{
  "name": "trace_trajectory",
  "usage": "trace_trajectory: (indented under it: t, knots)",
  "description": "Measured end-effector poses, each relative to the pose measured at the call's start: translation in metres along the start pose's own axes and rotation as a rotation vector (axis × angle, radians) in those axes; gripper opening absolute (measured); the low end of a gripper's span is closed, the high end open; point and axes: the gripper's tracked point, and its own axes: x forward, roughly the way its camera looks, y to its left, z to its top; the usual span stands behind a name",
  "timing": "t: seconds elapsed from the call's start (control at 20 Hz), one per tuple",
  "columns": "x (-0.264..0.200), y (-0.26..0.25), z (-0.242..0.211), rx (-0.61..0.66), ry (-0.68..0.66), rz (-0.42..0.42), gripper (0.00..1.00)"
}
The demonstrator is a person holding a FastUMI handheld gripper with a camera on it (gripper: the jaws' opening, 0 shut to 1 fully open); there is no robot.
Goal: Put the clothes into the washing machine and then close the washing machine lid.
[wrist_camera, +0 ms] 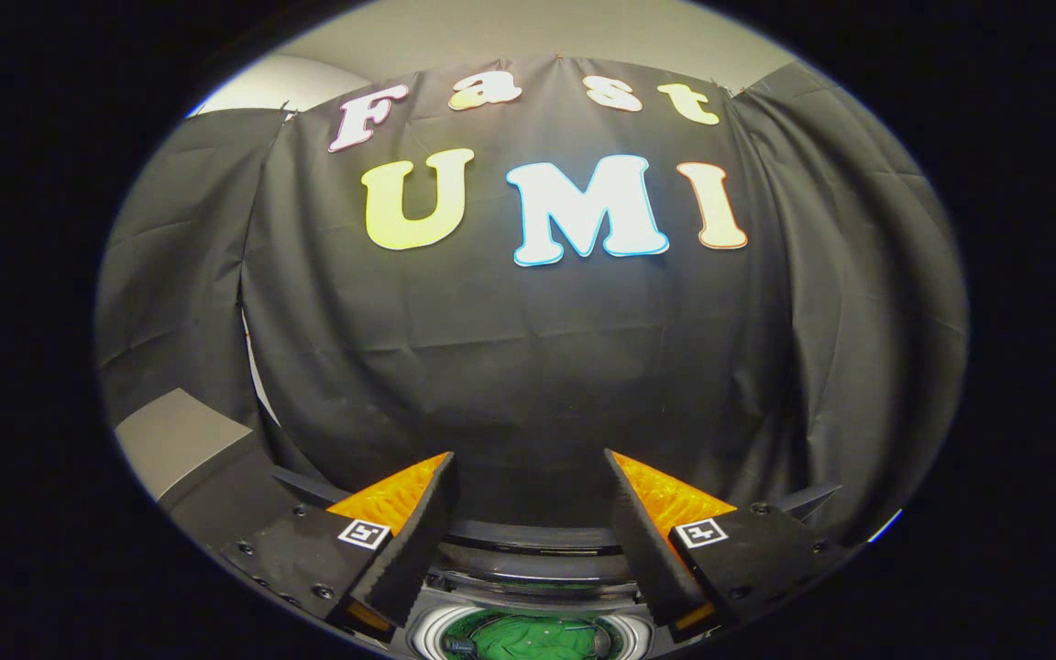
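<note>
My gripper (528,463) is open, its two fingers spread wide with nothing between them. Below and between the fingers I look down at the washing machine's round opening (528,587), rimmed in white and dark rings. A green piece of clothing (528,639) lies inside the drum. The raised lid's dark edge (528,536) curves just beyond the opening, between the fingers. The gripper hangs above the machine and touches nothing.
The booth's black cloth wall (528,367) stands close behind the machine. A grey block with a flat top (175,435) sits to the left of the left finger. Pale wall shows above the cloth.
</note>
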Motion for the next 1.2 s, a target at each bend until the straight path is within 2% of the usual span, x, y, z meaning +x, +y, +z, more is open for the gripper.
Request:
trace_trajectory:
  t: [0.65,1.2]
  knots:
    - [-0.044,0.010,-0.022,-0.010,-0.032,0.001,0.97]
    - [-0.097,0.020,-0.075,-0.021,0.040,-0.033,0.96]
